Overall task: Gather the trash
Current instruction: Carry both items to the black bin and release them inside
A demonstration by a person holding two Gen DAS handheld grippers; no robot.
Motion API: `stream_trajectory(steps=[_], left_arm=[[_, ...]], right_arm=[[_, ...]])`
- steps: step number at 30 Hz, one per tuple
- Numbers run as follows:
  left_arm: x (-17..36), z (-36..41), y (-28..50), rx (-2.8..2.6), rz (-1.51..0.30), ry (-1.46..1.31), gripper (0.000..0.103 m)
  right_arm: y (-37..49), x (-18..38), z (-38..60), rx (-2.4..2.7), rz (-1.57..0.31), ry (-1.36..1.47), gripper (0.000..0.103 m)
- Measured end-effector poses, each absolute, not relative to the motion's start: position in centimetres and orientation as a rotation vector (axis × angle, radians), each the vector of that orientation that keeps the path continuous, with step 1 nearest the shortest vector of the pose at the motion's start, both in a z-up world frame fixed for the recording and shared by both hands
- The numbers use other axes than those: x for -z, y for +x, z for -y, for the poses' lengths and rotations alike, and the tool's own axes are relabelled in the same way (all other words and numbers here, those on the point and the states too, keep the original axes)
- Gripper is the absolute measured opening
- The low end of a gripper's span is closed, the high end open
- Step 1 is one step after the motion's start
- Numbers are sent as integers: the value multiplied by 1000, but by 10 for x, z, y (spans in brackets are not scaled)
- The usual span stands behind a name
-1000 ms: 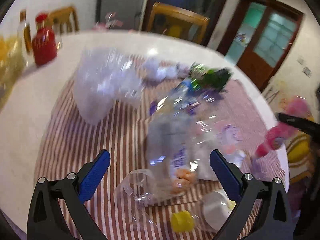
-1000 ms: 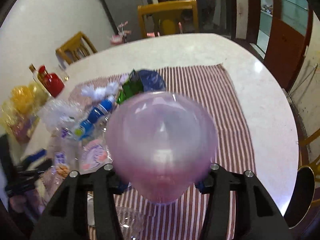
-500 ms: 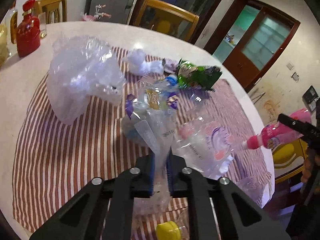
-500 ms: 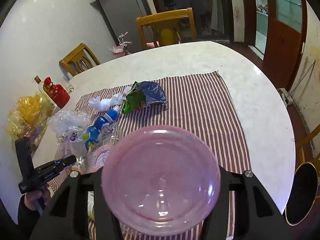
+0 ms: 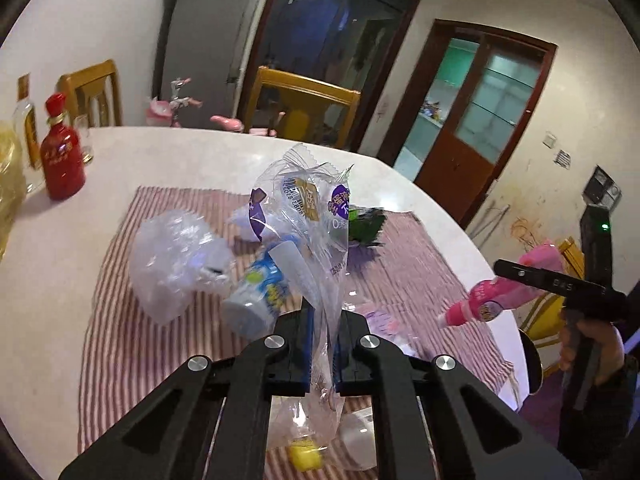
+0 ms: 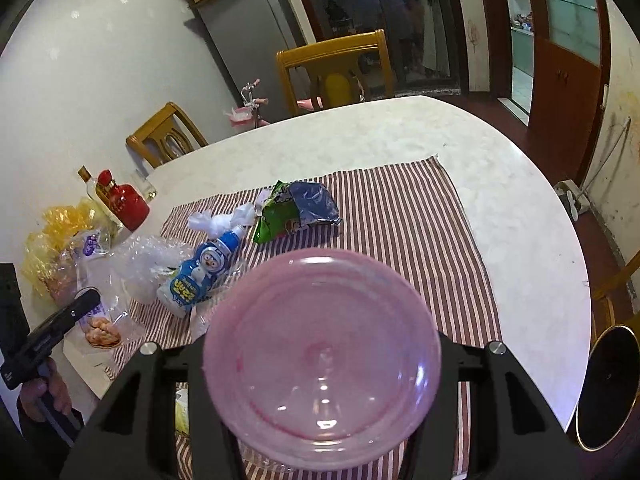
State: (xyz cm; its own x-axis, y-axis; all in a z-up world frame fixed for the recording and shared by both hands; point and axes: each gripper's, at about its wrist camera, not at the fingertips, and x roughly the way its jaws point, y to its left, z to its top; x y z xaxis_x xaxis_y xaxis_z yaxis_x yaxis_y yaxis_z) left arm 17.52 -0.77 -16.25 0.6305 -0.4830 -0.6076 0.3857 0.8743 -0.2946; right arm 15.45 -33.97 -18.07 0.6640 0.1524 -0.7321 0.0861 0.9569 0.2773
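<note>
My left gripper [image 5: 322,344] is shut on a clear plastic wrapper [image 5: 308,216] with purple and gold labels, which hangs above the striped cloth [image 5: 120,320]. My right gripper [image 6: 320,364] is shut on a pink bottle [image 6: 320,320], its base filling that view; the left wrist view shows the pink bottle [image 5: 492,300] at the right. On the cloth lie a blue-and-white drink bottle [image 6: 200,272], a green snack bag [image 6: 292,210], crumpled clear plastic [image 5: 172,256] and a white tissue [image 6: 224,220]. A yellow cap [image 5: 306,456] lies under my left gripper.
A red bottle [image 5: 62,160] and a yellow cellophane bundle [image 6: 60,232] stand at the table's left side. Wooden chairs [image 6: 336,68] ring the far edge of the round white table [image 6: 520,220]. A person's hand [image 5: 588,344] grips the right handle.
My left gripper's jaws have closed on the clear wrapper and risen with it off the cloth. The right gripper has kept the pink bottle and hardly moved.
</note>
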Motion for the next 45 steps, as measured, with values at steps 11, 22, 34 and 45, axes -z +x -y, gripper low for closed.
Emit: stream_trajectory(steps=[11, 22, 34, 45], left_arm=[[141, 116, 160, 772, -712, -36, 6], [130, 271, 120, 1051, -679, 115, 6], [148, 386, 66, 1198, -740, 247, 6], [237, 570, 18, 1403, -922, 426, 6]], right_arm=[[61, 154, 489, 277, -694, 456, 48], [-51, 261, 686, 799, -868, 603, 49], [-63, 338, 735, 877, -964, 699, 77], [-171, 286, 696, 974, -700, 838, 79]])
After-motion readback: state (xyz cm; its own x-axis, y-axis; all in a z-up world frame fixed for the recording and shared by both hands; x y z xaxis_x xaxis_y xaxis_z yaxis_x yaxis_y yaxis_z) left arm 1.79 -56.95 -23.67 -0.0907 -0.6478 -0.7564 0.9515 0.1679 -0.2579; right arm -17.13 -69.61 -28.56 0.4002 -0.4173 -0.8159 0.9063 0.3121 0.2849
